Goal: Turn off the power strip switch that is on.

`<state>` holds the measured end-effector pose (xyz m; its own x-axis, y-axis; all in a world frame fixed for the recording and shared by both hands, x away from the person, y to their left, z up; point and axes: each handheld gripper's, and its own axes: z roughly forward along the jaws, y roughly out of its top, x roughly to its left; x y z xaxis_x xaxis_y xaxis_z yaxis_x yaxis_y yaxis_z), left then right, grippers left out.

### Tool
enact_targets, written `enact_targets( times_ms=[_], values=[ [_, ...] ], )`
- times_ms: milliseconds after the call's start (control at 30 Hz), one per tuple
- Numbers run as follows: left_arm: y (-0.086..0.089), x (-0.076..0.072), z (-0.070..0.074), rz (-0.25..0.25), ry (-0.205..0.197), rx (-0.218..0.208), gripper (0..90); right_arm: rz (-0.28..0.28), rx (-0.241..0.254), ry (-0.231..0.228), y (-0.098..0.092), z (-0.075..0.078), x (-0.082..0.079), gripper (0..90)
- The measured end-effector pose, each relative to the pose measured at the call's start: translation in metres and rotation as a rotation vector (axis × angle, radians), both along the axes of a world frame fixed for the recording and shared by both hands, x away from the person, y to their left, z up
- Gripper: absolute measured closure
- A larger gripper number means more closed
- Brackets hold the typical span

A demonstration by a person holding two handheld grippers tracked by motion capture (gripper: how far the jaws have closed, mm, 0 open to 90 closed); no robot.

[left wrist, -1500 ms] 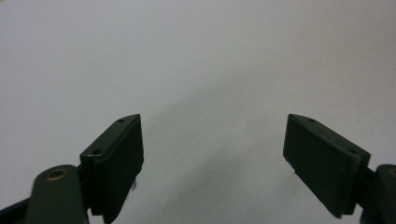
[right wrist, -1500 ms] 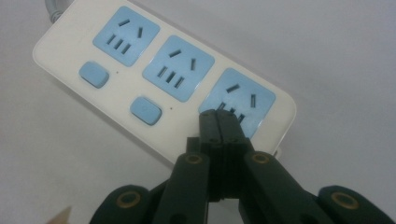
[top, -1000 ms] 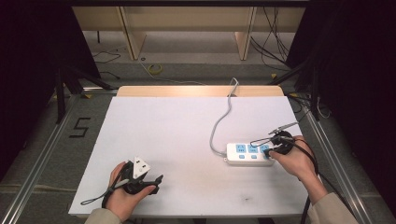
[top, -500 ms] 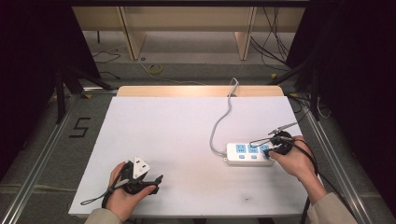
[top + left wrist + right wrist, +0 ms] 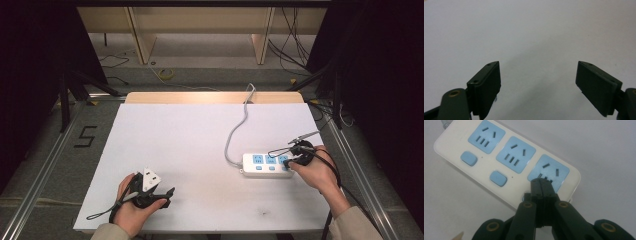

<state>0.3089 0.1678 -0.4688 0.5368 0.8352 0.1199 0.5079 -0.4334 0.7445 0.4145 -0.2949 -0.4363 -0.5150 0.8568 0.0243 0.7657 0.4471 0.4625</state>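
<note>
The power strip [image 5: 267, 165] lies flat on the white surface [image 5: 190, 145], toward its right side, long axis running left to right across it in the high view. Its three blue sockets face up, with buttons along the near edge. Its grey cord [image 5: 235, 135] leaves the left end and curves away to the far edge of the surface. The right tongs [image 5: 541, 182] are pressed together, tips over the rightmost socket's near edge. The left tongs [image 5: 537, 82] stand wide apart, holding nothing, well left of the power strip.
</note>
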Motion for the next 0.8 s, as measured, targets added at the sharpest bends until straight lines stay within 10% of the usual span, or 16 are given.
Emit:
enact_targets(
  times_ms=[800],
  values=[
    [-0.0003, 0.0004, -0.0002, -0.001, -0.001, 0.002, 20.0, 0.011, -0.03, -0.005, 0.0035, 0.0011, -0.0021, 90.0]
  ],
)
